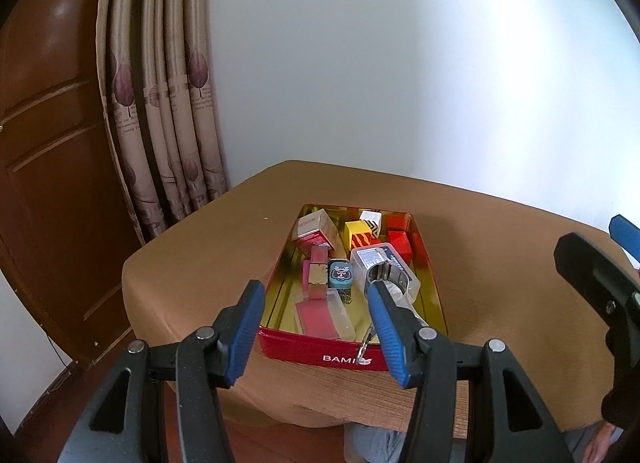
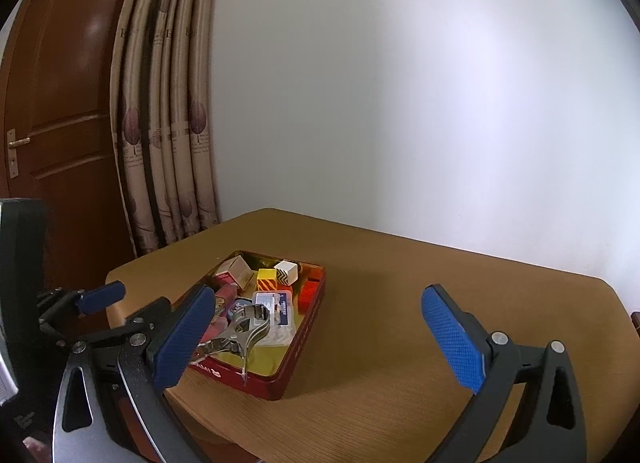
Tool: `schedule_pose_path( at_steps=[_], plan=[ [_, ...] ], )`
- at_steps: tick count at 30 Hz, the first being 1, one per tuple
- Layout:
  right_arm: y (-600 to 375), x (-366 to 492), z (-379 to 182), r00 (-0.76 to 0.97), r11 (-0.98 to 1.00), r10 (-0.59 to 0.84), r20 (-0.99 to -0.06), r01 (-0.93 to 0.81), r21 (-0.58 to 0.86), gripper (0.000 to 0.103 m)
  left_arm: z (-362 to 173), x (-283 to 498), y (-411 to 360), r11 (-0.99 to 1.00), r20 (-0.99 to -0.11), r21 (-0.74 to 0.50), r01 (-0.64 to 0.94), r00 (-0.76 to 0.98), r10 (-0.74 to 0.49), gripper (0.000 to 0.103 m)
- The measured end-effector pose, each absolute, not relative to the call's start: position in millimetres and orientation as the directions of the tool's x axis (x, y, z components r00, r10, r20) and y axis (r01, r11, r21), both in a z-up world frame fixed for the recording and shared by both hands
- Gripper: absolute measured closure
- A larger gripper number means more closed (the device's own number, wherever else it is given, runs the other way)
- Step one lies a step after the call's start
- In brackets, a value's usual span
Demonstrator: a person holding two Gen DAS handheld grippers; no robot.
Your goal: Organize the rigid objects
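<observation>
Beside curtain (image 1: 160, 103), crammed red tin (image 1: 320, 355).

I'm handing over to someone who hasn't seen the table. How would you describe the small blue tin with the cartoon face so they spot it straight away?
Find the red tray on the brown table. The small blue tin lies mid-tray, between a gold-and-pink block and a clear plastic case. It alone is teal with rounded corners and a cartoon face on its lid.

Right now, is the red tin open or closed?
Open: the red tin has no lid on, and its gold inside and the blocks show.
</observation>
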State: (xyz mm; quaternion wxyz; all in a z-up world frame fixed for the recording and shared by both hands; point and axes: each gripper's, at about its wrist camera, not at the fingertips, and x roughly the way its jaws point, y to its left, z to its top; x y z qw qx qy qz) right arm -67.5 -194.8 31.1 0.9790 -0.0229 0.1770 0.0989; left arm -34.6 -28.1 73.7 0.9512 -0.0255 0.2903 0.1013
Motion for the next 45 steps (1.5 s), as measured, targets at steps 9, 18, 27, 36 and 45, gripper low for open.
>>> schedule_pose_path(
  at_steps=[9,18,27,36,45],
  plan=[
    [-193,-65,27,0.912,0.978,0.189,-0.364,-0.206,-0.01,0.001,72,-32,-22,0.981,-0.571,-0.032,-0.19,0.809,0.139,0.048],
    [-190,-66,27,0.911,0.978,0.194,-0.365,-0.211,-0.007,0.001,73,-31,-21,0.983,-0.569,-0.01,-0.186,0.809,0.147,0.048],
    [-183,-71,29,0.908,0.975,0.198,-0.369,-0.22,-0.017,0.001,74,-30,-20,0.981,-0.56,0.001,-0.192,0.813,0.16,0.021],
    [-182,-72,29,0.908,0.978,0.19,-0.373,-0.208,-0.008,0.001,68,-27,-22,0.985,-0.577,0.006,-0.172,0.804,0.144,0.02],
    [-183,-70,28,0.907,0.977,0.192,-0.376,-0.212,-0.012,0.001,62,-32,-21,0.982,-0.546,-0.002,-0.19,0.823,0.158,0.019]
  ],
)
